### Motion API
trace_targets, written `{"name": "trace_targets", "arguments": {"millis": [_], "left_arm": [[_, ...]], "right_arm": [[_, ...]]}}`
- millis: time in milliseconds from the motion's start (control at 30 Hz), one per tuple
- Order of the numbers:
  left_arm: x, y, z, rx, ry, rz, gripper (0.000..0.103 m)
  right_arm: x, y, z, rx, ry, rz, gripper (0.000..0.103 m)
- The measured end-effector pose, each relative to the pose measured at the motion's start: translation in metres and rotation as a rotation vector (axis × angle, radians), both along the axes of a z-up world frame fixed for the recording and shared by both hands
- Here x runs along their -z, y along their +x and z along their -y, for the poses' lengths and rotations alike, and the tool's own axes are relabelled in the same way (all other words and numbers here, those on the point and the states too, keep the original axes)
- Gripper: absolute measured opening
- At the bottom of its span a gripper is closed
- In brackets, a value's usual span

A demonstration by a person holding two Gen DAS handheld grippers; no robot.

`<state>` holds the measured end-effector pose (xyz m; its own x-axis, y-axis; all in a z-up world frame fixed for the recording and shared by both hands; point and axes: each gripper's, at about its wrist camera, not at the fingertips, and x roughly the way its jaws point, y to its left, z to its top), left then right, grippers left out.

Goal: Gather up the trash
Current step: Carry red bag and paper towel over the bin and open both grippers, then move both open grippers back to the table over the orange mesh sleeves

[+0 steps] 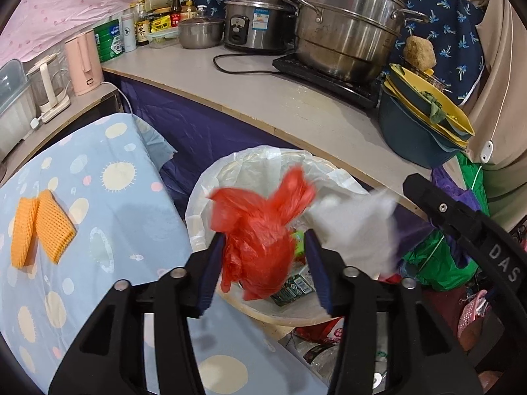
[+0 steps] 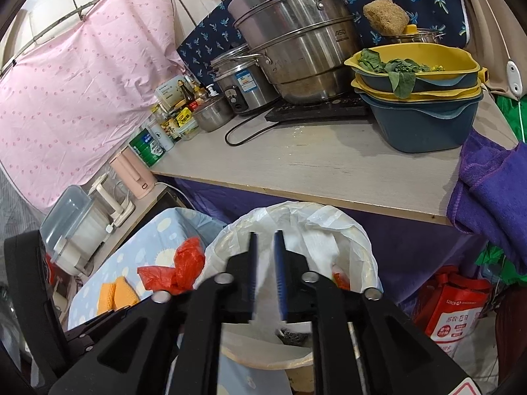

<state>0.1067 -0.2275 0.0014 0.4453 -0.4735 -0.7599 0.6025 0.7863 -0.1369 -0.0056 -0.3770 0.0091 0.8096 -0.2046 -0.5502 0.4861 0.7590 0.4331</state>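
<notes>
A lined bin [image 1: 263,177] is seen below the desk [image 1: 263,98] edge, beside a blue spotted cloth [image 1: 98,197]; a red bag [image 1: 260,240], blurred, is seen over the bin between the fingers of the left claw [image 1: 263,263], which are spread and seemingly clear of it; the right claw [image 2: 266,270] is nearly pressed together over the bin, pinching nothing; two orange foam nets [image 1: 39,230] lie on the cloth.
</notes>
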Motion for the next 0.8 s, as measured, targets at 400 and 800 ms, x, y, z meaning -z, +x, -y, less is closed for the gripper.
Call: {"name": "trace_targets", "arguments": {"millis": [400, 800], "left_arm": [[-0.006, 0.002, -0.010, -0.025, -0.003, 0.022, 0.057], [-0.016, 0.010, -0.043, -0.095, -0.021, 0.052, 0.066]], "right_arm": [[-0.011, -0.002, -0.007, 0.010, -0.027, 0.009, 0.047], [-0.018, 0.012, -0.036, -0.041, -0.064, -0.005, 0.055]]}}
